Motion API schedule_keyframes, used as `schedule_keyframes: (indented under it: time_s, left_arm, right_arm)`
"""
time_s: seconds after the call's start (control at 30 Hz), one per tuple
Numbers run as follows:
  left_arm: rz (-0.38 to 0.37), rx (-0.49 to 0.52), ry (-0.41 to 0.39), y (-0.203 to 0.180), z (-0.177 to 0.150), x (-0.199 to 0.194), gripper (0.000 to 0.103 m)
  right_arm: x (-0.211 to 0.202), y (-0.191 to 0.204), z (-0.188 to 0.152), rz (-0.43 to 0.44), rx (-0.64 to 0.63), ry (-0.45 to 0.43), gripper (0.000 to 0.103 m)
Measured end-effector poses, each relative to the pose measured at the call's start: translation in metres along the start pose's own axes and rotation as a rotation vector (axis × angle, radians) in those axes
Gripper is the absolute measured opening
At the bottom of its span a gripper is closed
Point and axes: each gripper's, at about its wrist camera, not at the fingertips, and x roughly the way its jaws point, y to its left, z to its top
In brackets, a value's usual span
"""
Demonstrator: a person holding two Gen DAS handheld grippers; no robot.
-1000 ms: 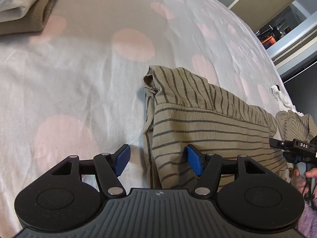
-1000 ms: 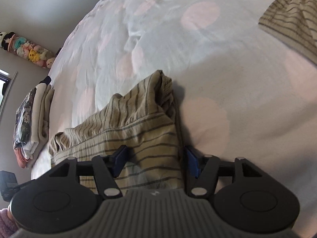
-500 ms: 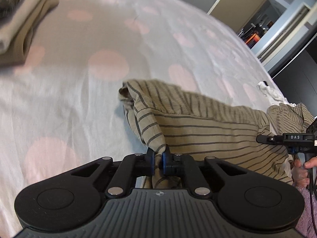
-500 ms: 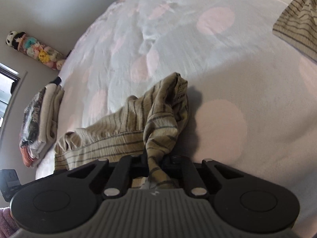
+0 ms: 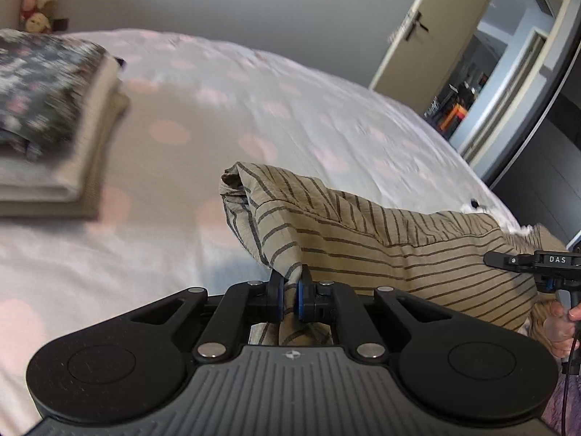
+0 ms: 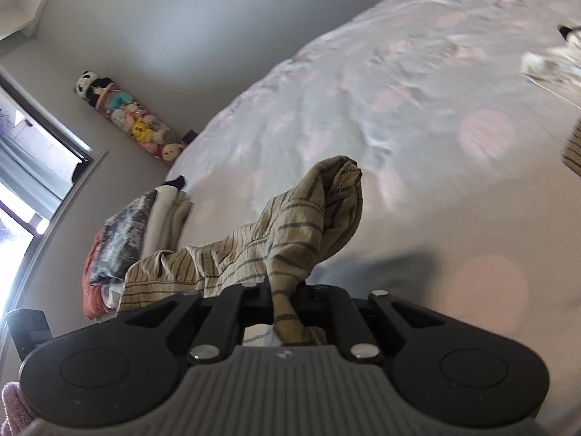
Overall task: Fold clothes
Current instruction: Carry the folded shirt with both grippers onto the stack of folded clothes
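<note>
A tan garment with dark stripes (image 5: 381,232) hangs lifted off the bed between my two grippers. My left gripper (image 5: 289,296) is shut on one edge of it, the cloth pinched between the blue pads. My right gripper (image 6: 285,296) is shut on the other edge of the striped garment (image 6: 290,225), with fabric bunched up ahead of its jaws. In the left wrist view the right gripper's black body (image 5: 537,261) and the hand holding it (image 5: 555,327) show at the far right.
A stack of folded clothes (image 5: 47,127) sits on the bed at the left, also seen as a stack of folded clothes (image 6: 120,239) in the right wrist view. The bed sheet (image 5: 290,109) is pale with pink dots. More striped and white cloth (image 6: 559,69) lies at the far right. An open door (image 5: 435,29) stands beyond the bed.
Both grippers went from open around the garment's edges to shut on them, then rose, lifting the striped cloth off the sheet. Both views now tilt up toward the walls.
</note>
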Motion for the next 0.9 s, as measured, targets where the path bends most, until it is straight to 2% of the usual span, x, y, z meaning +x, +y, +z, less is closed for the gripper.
schedule_keyframes:
  time_s: [0.17,0.33,0.53,0.63,0.9]
  left_arm:
    - [0.075,0.008,-0.053,0.043,0.025,-0.058,0.005]
    - [0.205,0.019,-0.089,0.094,0.050,-0.124,0.005]
    - [0.376,0.006,-0.089,0.161,0.058,-0.191,0.005]
    - [0.434,-0.017,-0.080,0.197,0.053,-0.216,0.005]
    - [0.541,-0.079,-0.015,0.280,0.030,-0.241,0.005]
  right_arm:
    - [0.028,0.074,0.006,0.075,-0.058,0.022,0.008]
    - [0.079,0.157,-0.005,0.184,-0.081,0.084,0.008]
    - [0.152,0.256,-0.048,0.279,-0.138,0.187,0.008]
    - [0.189,0.296,-0.073,0.308,-0.157,0.238,0.008]
    - [0.277,0.360,-0.138,0.312,-0.167,0.373,0.008]
